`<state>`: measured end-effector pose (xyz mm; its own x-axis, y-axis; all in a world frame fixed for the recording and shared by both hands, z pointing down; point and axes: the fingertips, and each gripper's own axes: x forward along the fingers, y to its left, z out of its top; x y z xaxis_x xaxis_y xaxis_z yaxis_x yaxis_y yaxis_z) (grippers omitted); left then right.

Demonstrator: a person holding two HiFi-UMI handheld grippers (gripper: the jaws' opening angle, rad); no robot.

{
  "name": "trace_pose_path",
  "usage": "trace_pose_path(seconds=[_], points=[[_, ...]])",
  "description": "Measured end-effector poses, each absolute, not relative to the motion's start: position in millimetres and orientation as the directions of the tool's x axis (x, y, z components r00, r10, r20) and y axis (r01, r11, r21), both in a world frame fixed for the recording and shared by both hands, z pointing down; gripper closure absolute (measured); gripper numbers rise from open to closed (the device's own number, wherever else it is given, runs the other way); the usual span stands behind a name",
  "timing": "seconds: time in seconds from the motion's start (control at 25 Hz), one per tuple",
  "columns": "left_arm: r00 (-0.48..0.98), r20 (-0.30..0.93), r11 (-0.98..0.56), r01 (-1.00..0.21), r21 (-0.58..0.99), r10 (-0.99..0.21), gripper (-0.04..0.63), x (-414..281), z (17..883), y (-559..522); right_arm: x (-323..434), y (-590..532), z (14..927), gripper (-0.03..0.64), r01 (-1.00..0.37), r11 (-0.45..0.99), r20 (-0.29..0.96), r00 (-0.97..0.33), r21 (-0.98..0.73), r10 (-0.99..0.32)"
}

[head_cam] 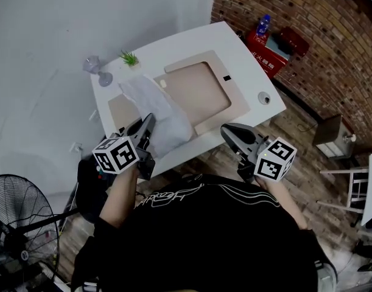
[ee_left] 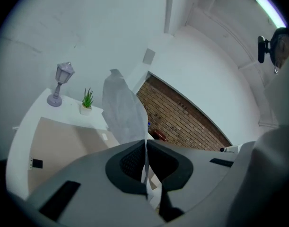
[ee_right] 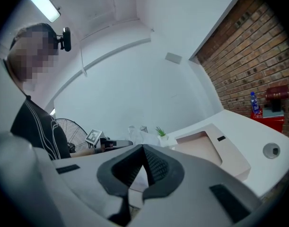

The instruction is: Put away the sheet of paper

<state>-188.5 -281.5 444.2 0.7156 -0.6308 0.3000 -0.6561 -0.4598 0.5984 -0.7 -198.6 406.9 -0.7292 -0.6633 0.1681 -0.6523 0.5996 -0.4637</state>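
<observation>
The sheet of paper (head_cam: 158, 111) is white and crinkled. It hangs lifted over the left part of the white desk (head_cam: 246, 59). My left gripper (head_cam: 150, 121) is shut on its near edge. In the left gripper view the paper (ee_left: 123, 110) rises from between the closed jaws of the left gripper (ee_left: 145, 143) and curls upward. My right gripper (head_cam: 225, 131) hovers at the desk's near edge, to the right of the paper and apart from it. In the right gripper view the right gripper (ee_right: 142, 148) has its jaws together with nothing between them.
A beige mat (head_cam: 201, 90) covers the middle of the desk. A small grey lamp (head_cam: 91, 64) and a potted plant (head_cam: 129, 58) stand at the far left corner, and a cable hole (head_cam: 264, 98) sits near the right edge. A fan (head_cam: 15, 212) stands at the lower left and a red box (head_cam: 268, 50) by the brick wall.
</observation>
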Motion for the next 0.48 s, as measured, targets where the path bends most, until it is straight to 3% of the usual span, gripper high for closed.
trace_pose_path(seconds=[0.48], points=[[0.758, 0.321, -0.452, -0.613, 0.648, -0.567, 0.563, -192.4, 487.4, -303.1, -5.8, -213.5, 430.0, 0.615, -0.664, 0.556, 0.215, -0.717, -0.501, -0.663]])
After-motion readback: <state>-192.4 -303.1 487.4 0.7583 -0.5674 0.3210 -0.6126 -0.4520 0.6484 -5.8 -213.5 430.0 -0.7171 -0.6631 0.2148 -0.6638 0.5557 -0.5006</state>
